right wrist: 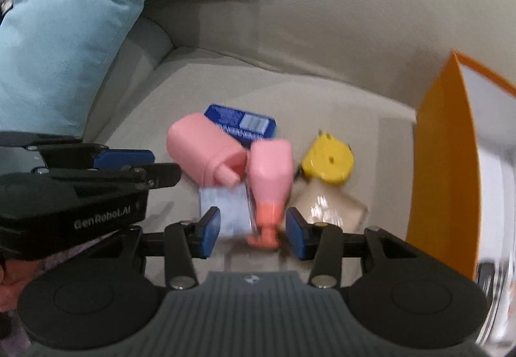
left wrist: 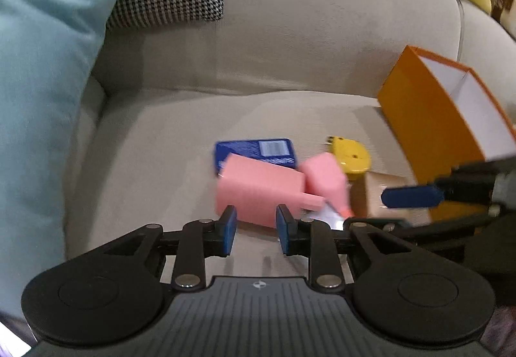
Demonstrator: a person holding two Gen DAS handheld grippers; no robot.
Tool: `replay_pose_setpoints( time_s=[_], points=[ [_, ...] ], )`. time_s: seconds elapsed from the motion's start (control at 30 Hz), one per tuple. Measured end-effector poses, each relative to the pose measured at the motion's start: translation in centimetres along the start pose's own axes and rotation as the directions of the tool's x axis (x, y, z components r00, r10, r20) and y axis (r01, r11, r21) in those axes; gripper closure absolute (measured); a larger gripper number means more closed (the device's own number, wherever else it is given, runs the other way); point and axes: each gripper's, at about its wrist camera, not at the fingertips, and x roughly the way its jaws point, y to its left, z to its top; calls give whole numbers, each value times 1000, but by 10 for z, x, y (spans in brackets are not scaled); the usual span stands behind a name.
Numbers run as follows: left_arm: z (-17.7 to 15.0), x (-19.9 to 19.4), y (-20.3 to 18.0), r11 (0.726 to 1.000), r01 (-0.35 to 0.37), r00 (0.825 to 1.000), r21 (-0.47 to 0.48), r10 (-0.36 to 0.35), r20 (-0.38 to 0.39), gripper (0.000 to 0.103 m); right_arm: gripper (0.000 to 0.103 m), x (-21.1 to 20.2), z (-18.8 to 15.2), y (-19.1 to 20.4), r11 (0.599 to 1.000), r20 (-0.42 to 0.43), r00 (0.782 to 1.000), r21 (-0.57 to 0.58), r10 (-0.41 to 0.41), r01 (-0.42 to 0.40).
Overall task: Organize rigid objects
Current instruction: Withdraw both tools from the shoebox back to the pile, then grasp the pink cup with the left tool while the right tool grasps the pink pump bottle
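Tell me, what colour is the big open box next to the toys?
Orange outside, white inside: the open box shows best in the left wrist view.

sofa seat | bottles ctr, flat box behind | open box far R

The left gripper tilts steeply downward, its blue fingers parted with nothing pressed between them. The right gripper (tilted down likewise) hangs close beside it, its fingers spread wider, gripping nothing.
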Motion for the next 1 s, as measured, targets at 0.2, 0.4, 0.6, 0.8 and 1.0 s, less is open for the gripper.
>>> replay_pose_setpoints(
  time_s=[0.2,0.4,0.6,0.8,1.0],
  points=[
    [-2,5,11,995,13,1000,98,-15,16,74,59,22,17,9,997,-16,999,-62,35,-36],
    [-4,14,19,998,45,999,53,-45,0,74,67,43,21,8,995,-49,997,-72,59,-62],
    [-4,20,26,999,35,999,10,-35,-15,74,73,50,24,7,991,-44,994,-87,98,-102],
    [-3,17,31,999,36,999,-4,-36,-1,74,87,42,29,16,984,-26,993,-136,113,-115],
    [-5,1,39,999,53,998,10,-53,32,74,90,17,44,22,979,44,989,-154,143,-135]
  ],
)
